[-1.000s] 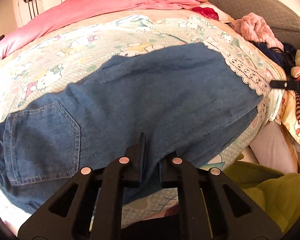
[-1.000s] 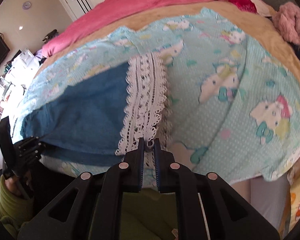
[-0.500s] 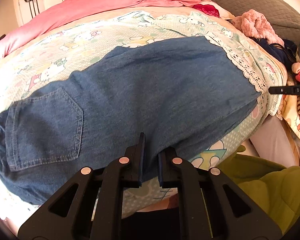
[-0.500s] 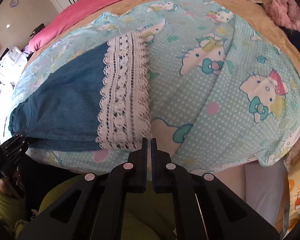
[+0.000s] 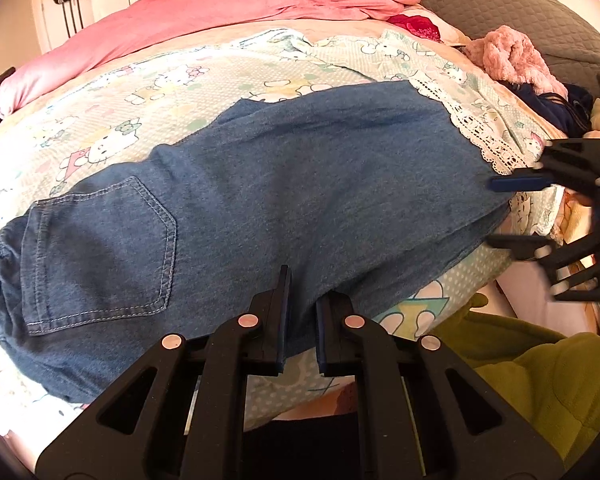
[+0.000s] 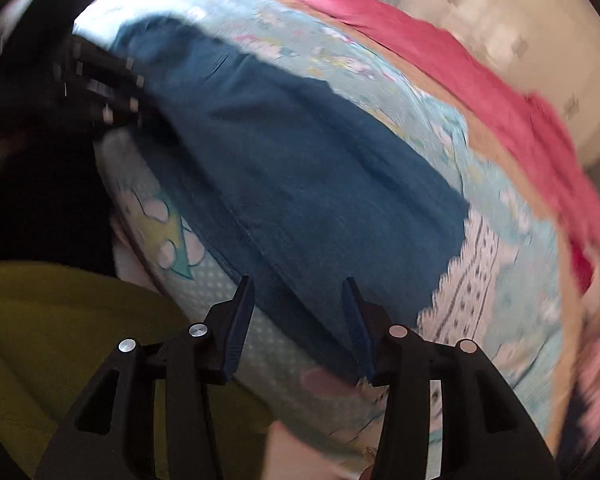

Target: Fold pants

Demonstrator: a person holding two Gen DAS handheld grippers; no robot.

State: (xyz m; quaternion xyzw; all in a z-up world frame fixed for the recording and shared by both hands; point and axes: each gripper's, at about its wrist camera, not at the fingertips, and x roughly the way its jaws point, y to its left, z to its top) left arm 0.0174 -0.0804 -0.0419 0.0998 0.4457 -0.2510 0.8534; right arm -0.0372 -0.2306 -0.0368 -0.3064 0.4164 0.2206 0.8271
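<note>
Since the earlier frames the right gripper (image 6: 298,304) has let go of the lace hem (image 6: 466,276), rolled and swung across to the near edge of the bed (image 5: 260,396); its jaws have just been opening and stand apart, pressing nothing; left gripper (image 5: 300,300) clamped shut on the denim pants' (image 5: 284,184) near edge; pants lie flat across the cartoon-print sheet (image 5: 148,116), pocket (image 5: 100,248) upward.

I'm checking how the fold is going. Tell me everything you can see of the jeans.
The jeans are blue denim with a stitched back pocket and white lace hem. They lie flat, legs stacked, across the cartoon bedsheet. The left gripper pinches their near edge; the right gripper is open at the hem end.
</note>
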